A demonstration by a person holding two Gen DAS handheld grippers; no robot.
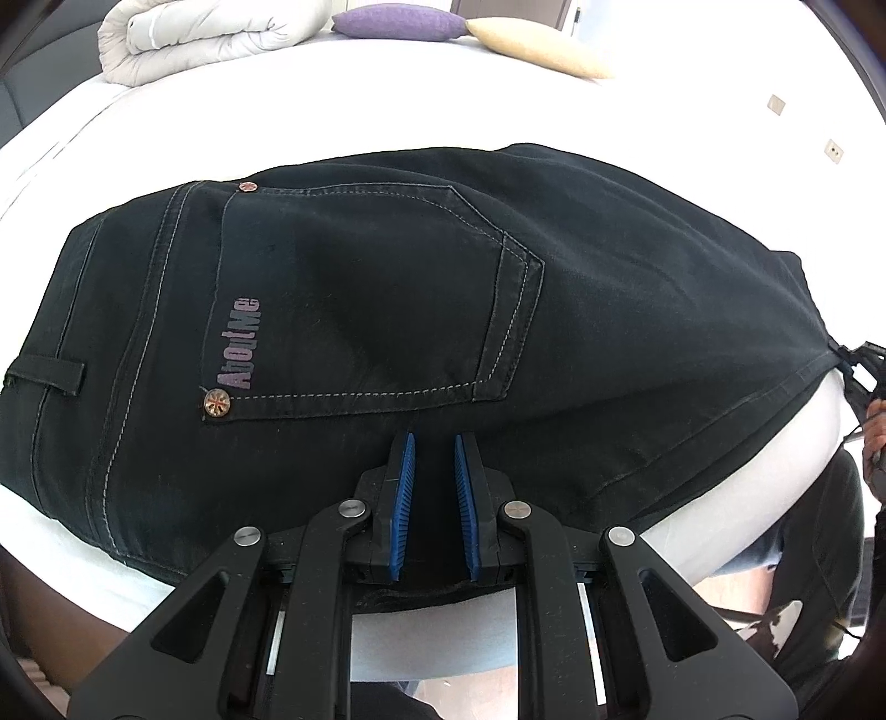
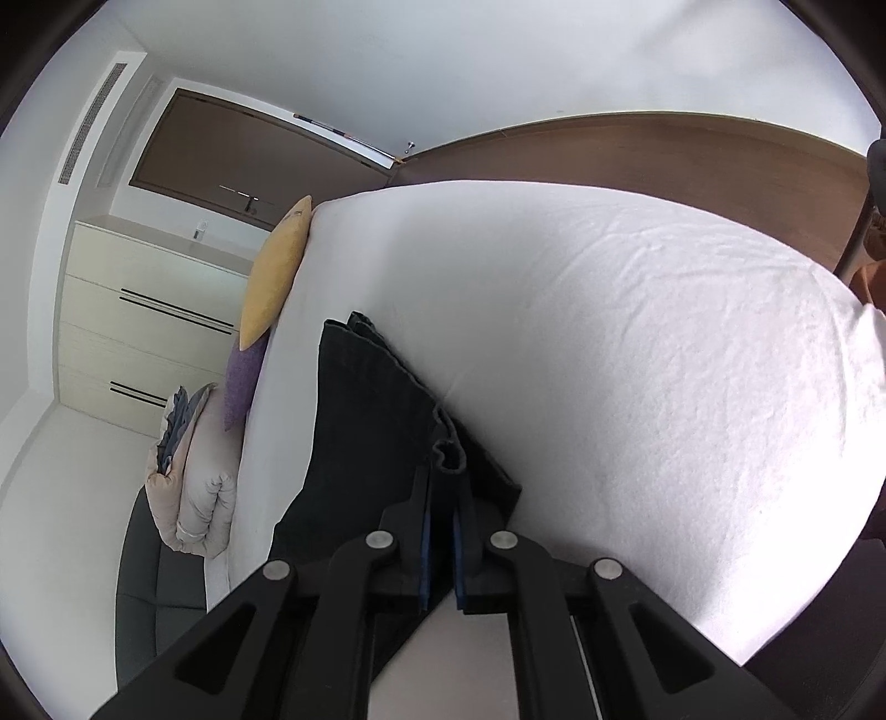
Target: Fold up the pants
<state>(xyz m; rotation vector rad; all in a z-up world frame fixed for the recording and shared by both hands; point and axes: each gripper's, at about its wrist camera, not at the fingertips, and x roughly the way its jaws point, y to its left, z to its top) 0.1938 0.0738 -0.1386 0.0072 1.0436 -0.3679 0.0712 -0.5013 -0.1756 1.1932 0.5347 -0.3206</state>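
Black pants (image 1: 387, 310) lie folded on the white bed (image 1: 387, 116), back pocket with a grey logo facing up. My left gripper (image 1: 434, 443) rests over the near edge of the pants, its blue pads a little apart with dark cloth between them. My right gripper (image 2: 441, 476) is shut on a bunched edge of the pants (image 2: 360, 421), holding it just above the sheet (image 2: 637, 360). The right gripper also shows at the far right of the left wrist view (image 1: 864, 365), at the pants' end.
A rolled white duvet (image 1: 194, 39), a purple cushion (image 1: 398, 22) and a yellow cushion (image 1: 531, 47) lie along the far side of the bed. A cream dresser (image 2: 144, 310) stands by the wall. A brown headboard (image 2: 664, 149) borders the bed.
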